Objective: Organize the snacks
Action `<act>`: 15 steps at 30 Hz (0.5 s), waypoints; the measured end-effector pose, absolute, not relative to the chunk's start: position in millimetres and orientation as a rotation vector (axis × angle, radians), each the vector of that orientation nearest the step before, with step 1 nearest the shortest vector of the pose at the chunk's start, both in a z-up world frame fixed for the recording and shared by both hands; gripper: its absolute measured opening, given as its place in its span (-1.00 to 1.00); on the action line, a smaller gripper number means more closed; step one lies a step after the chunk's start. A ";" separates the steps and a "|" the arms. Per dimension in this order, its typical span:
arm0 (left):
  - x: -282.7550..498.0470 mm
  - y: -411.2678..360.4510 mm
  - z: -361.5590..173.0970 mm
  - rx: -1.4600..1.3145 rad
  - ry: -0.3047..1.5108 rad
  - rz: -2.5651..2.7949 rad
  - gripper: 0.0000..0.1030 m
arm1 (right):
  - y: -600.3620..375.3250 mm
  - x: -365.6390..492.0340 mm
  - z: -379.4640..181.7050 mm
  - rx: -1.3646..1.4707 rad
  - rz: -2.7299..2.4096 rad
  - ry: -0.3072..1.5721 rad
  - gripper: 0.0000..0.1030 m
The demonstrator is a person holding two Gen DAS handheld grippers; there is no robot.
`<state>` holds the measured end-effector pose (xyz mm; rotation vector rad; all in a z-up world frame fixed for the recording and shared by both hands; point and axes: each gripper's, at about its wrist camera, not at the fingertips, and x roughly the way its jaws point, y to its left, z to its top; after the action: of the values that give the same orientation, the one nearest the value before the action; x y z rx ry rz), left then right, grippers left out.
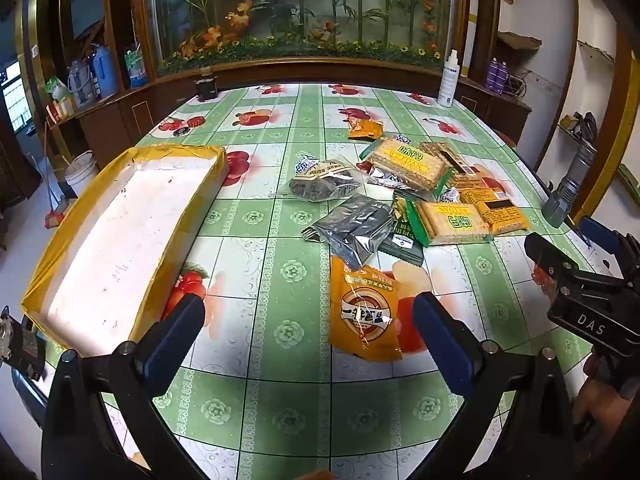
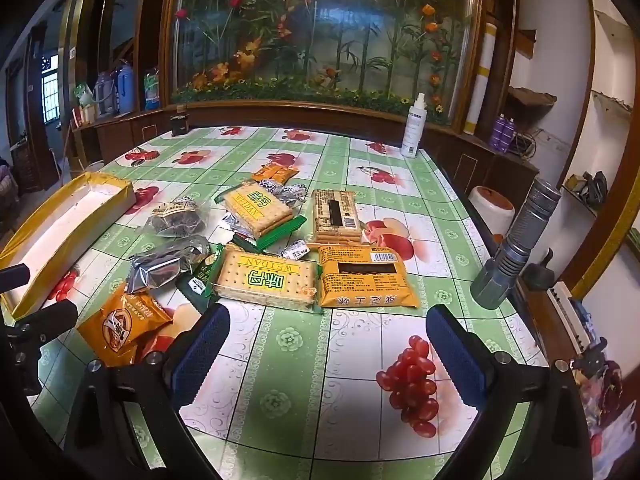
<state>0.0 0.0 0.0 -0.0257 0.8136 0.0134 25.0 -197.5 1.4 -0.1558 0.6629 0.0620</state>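
Snack packets lie in a loose heap on the right half of the green-checked, fruit-printed worktop (image 1: 280,280); a shallow white box with yellow foil-wrapped walls (image 1: 184,232) sits empty at the left, well apart from the heap.

Left hand-held gripper (image 1: 308,332): blue pads spread wide, nothing between them but worktop. An orange crinkled plastic packet with a round brown emblem (image 1: 364,312) lies just ahead, nearer the right pad. Right hand-held gripper (image 2: 328,344): also spread wide and empty, hovering over bare cloth in front of the heap.

Handling, as judged:
- Orange packet: light, soft film, slippery. Best pinched across its puffed middle or by a sealed end.
- Clear-wrapped rectangular cracker pack with yellow label and green ends (image 2: 266,282): stiff and flat but brittle inside. Take it across the short width with a gentle squeeze.
- Silver foil pouch (image 1: 352,226): crumpled, slick, likely to slide out of the pads.
- Orange flat pack lying label-down with barcode (image 2: 366,276): firm slab, and lies clear of the overlap on its right side.

Hard to make out:
- Dark green packet (image 1: 402,242) is mostly buried under the foil pouch and crackers.
- Small wrapped sweets among the packs are too small to identify.
- Contents of the clear bag of dark pieces (image 1: 324,184) are unclear.
- Near corner of the box is cut off in the right wrist view.
- Fisheye bends the worktop edges.
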 end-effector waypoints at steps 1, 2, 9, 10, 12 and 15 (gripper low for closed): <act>0.2 0.0 -0.1 -0.023 0.815 0.014 1.00 | -197.8 25.1 1.2 -0.155 0.061 0.663 0.94; 0.0 0.1 0.0 -0.023 0.807 0.015 1.00 | -198.1 25.4 0.9 -0.153 0.061 0.664 0.94; -1.4 4.4 3.7 -0.011 0.806 0.021 1.00 | -196.9 23.4 -4.3 -0.144 0.063 0.668 0.94; -2.4 6.0 4.6 -0.012 0.809 0.020 1.00 | -198.1 23.9 -4.0 -0.142 0.065 0.671 0.94; -1.9 6.0 3.3 -0.010 0.814 0.019 1.00 | -200.3 26.0 -5.3 -0.140 0.069 0.675 0.94; 2.8 -3.2 -5.3 -0.002 0.820 0.021 1.00 | -201.9 27.3 -8.1 -0.134 0.073 0.681 0.94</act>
<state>2.8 -3.2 -5.3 -0.0022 0.8200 0.0208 27.3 -201.9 -8.1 -0.1339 0.6813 0.0734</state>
